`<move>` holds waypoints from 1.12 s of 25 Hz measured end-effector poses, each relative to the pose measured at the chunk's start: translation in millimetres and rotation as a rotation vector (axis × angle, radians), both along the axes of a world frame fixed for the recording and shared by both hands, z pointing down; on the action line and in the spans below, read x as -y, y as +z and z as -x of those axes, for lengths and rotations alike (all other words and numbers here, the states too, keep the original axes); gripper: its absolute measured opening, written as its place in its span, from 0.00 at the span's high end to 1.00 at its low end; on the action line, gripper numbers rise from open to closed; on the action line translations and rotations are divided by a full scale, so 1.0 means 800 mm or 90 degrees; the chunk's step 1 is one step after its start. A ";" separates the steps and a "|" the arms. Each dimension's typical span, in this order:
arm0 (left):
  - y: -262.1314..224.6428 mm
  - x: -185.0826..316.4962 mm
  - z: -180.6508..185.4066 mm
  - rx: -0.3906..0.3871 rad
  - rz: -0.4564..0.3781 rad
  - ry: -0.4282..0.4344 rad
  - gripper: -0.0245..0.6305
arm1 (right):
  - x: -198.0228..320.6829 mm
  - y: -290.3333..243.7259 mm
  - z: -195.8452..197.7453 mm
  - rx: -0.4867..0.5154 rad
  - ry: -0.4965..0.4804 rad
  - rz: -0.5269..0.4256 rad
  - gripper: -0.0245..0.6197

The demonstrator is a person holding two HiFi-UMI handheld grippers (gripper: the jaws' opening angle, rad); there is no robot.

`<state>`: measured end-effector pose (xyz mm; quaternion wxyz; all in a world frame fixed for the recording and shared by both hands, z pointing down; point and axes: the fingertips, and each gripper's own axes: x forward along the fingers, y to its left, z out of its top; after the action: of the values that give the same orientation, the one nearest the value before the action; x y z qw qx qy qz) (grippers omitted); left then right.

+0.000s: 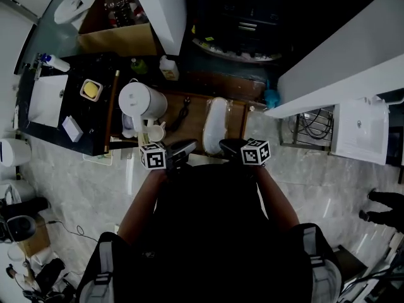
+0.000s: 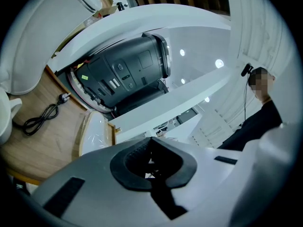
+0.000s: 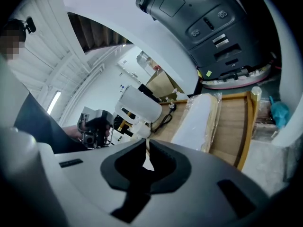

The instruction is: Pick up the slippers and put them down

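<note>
Both tools sit at the near edge of the wooden desk (image 1: 194,131); the pick is not yet started.

- Left hand-held gripper (image 2: 152,163): pads pressed together, nothing between them, aimed level across the desk. I read it as parked out of the way.
- Right hand-held gripper (image 3: 146,161): pads also closed and empty, tipped somewhat downward toward the slippers (image 1: 214,124). It is the nearer tool, so I judge it to be the one lined up for the grasp.
- Slippers: a white pair in clear plastic wrap, lying flat on the desk with the long side running away from me and the near end just ahead of the right tool. That end is the easy place to take hold.
- White kettle (image 1: 140,101) stands to the left, with a black power cable (image 2: 40,117) on the wood between it and the slippers. Both are apart from the pack.

Next need: the right jaws must spread before they reach the pack. Risk: the wrap looks slick and loose, so a pinch on film alone could slide off.
</note>
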<state>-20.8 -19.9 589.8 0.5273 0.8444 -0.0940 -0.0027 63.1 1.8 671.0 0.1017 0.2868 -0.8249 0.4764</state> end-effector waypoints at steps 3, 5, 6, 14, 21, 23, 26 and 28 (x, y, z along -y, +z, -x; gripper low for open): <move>0.000 -0.002 0.002 0.000 0.000 -0.010 0.94 | 0.000 0.015 -0.002 -0.023 -0.013 0.010 0.90; 0.000 -0.004 0.004 0.002 0.001 -0.015 0.94 | 0.000 0.024 -0.006 -0.032 -0.013 0.021 0.85; 0.000 -0.005 0.005 0.003 0.001 -0.018 0.94 | 0.001 0.029 -0.008 -0.035 -0.009 0.025 0.84; 0.004 -0.012 0.017 0.012 0.009 -0.040 0.94 | 0.002 0.067 -0.016 -0.121 -0.028 0.037 0.69; 0.006 -0.014 0.019 0.019 0.010 -0.043 0.94 | 0.007 0.096 -0.037 -0.150 0.025 0.072 0.59; 0.006 -0.015 0.020 0.021 0.011 -0.044 0.94 | 0.007 0.104 -0.042 -0.153 0.044 0.091 0.57; 0.007 -0.015 0.022 0.023 0.012 -0.045 0.94 | 0.008 0.117 -0.046 -0.148 0.058 0.118 0.57; 0.006 -0.015 0.022 0.024 0.012 -0.046 0.94 | 0.009 0.122 -0.046 -0.147 0.062 0.127 0.57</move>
<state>-38.5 -7.9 594.7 0.5332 0.8352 -0.1347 -0.0048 99.8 -5.5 768.3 0.2003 0.3676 -0.7414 0.5244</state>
